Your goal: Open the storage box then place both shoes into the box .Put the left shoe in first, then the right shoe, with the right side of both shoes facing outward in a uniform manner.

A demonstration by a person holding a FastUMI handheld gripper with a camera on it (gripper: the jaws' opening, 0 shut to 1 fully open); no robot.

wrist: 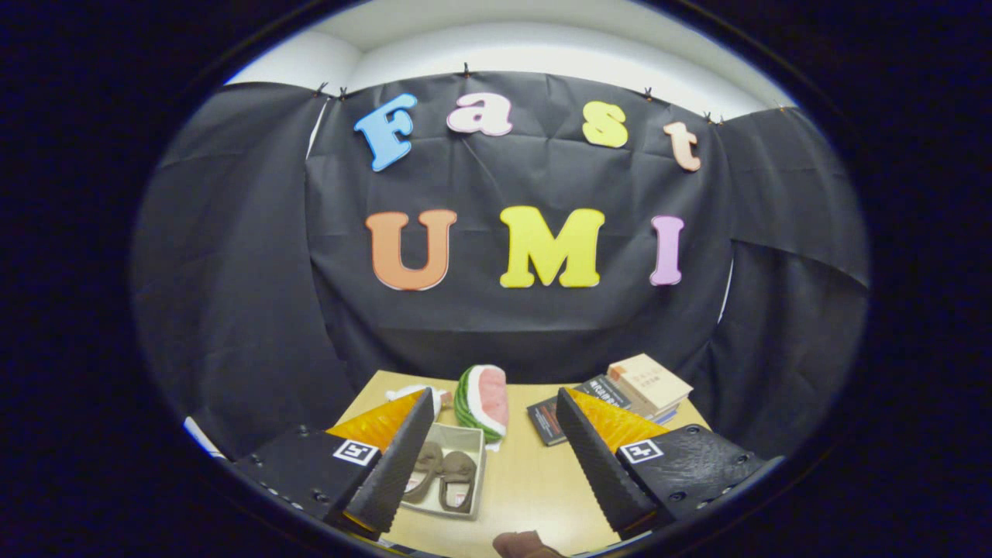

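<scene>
A pale storage box stands open on the wooden table, just inside my left finger. Two brown shoes lie side by side in it: one partly behind the left finger, the other to its right. Which shoe is which I cannot tell. My gripper hangs well above the table, open wide, with nothing between its fingers.
A watermelon-slice plush lies beyond the box at the table's far edge, a white thing beside it. A stack of books and a dark book sit at the far right. A fingertip pokes in near me.
</scene>
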